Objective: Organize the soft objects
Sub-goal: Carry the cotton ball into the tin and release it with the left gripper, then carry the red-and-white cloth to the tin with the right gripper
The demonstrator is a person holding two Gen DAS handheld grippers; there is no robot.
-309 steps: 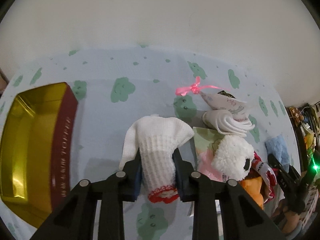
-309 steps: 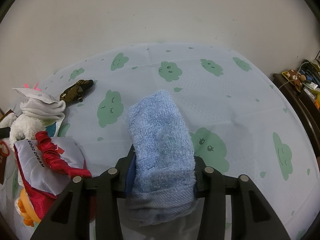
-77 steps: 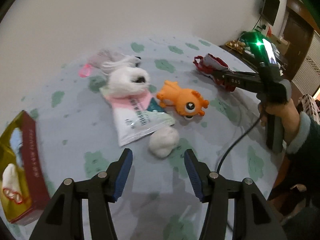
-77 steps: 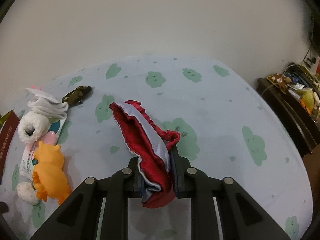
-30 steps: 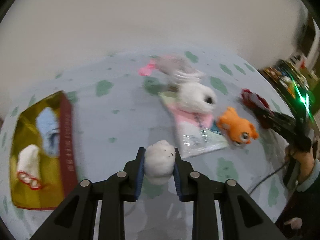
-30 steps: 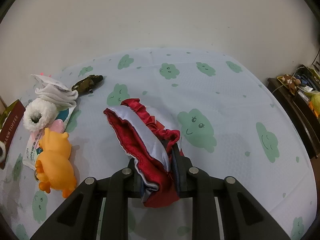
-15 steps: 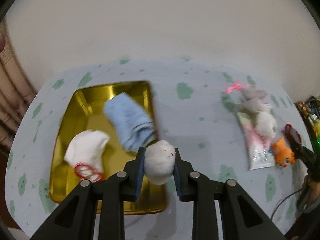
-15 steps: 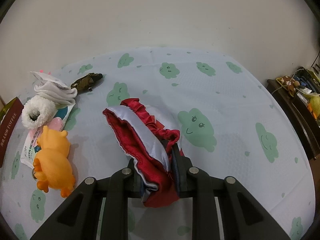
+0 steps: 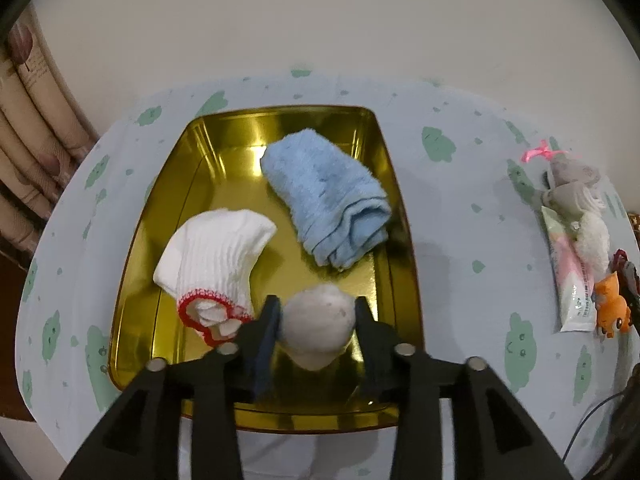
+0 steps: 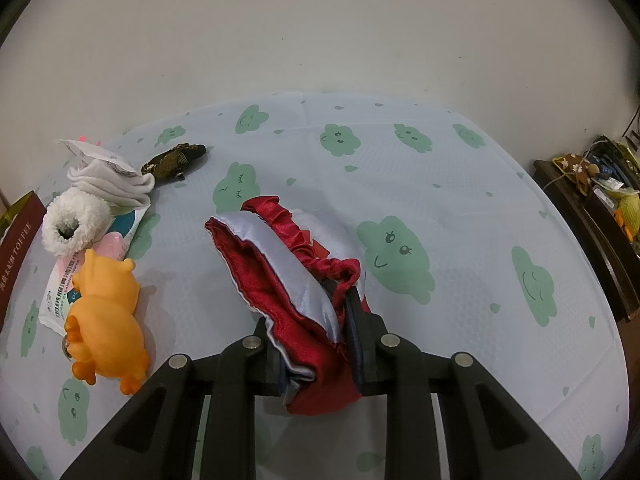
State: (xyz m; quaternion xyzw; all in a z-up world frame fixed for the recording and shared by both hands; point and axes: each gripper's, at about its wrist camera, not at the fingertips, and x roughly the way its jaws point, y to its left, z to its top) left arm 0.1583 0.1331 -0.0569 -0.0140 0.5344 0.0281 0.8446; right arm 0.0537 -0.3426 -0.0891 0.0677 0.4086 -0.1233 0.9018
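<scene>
My left gripper point(image 9: 316, 316) is shut on a white fluffy ball point(image 9: 318, 324) and holds it above the near end of a gold tin point(image 9: 136, 240). In the tin lie a white sock with a red cuff point(image 9: 212, 260) and a folded blue towel point(image 9: 328, 200). My right gripper point(image 10: 316, 316) is shut on a red and silver satin pouch point(image 10: 280, 272), held over the cloud-print tablecloth point(image 10: 440, 184).
In the right wrist view an orange rubber toy point(image 10: 104, 312), a white fuzzy bootie point(image 10: 72, 220), a wipes packet point(image 10: 60, 288), a grey cloth point(image 10: 112, 184) and a dark patterned item point(image 10: 176, 162) lie at the left. The tin's red side point(image 10: 16, 248) shows at the far left. A dark cabinet point(image 10: 592, 220) stands right.
My left gripper has carried the white ball farther over the gold tin, which now lies closer and centred below it. My right gripper with the pouch has barely moved.
</scene>
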